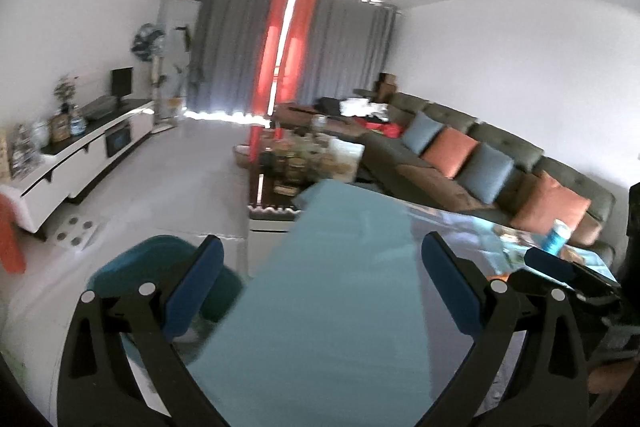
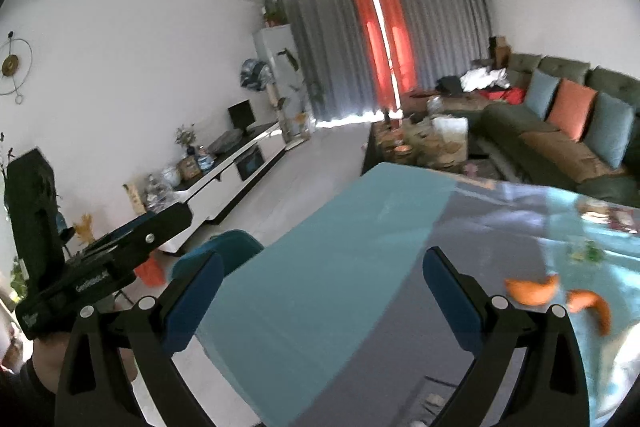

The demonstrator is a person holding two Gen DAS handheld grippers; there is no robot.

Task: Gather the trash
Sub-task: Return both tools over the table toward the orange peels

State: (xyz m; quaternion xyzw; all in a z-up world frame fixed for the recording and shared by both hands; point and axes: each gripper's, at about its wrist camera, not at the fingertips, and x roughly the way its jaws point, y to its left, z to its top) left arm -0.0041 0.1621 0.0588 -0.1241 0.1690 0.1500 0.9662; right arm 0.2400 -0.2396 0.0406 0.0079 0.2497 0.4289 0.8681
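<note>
Two pieces of orange peel lie on the glossy blue table to the right of my right gripper, which is open and empty above the table. A small green scrap lies further back. My left gripper is open and empty over the table's left part. A blue can stands at the table's right side in the left wrist view. The left gripper's body shows at the left of the right wrist view.
A teal chair stands at the table's left edge; it also shows in the right wrist view. Beyond are a cluttered coffee table, a green sofa with cushions, a white TV cabinet and an open tiled floor.
</note>
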